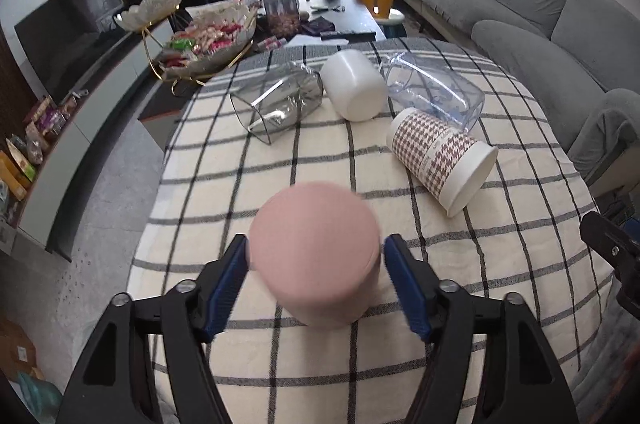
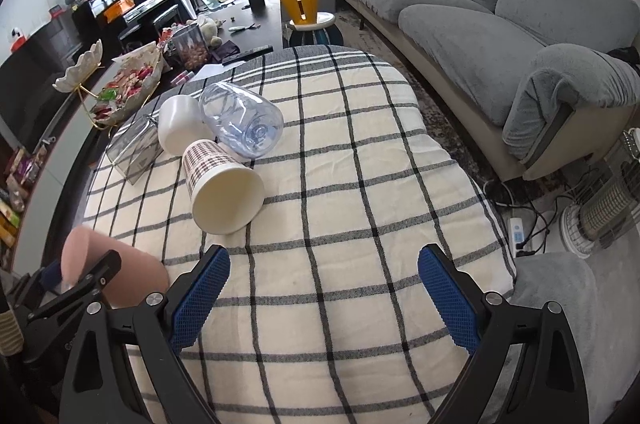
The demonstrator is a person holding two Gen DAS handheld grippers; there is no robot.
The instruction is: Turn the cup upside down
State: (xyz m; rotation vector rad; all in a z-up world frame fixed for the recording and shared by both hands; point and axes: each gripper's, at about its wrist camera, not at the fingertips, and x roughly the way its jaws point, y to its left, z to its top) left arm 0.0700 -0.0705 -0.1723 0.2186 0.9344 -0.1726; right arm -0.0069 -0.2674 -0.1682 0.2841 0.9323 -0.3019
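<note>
A pink cup stands upside down on the checked tablecloth, flat base up, between the blue pads of my left gripper. The jaws stand close on either side of it, with thin gaps. The cup also shows at the left edge of the right wrist view, with the left gripper around it. My right gripper is open and empty over the cloth near the table's front edge.
On their sides at the far end lie a houndstooth paper cup, a white cup, a smoky glass and a clear blue plastic cup. A snack bowl stands left; a grey sofa and heater right.
</note>
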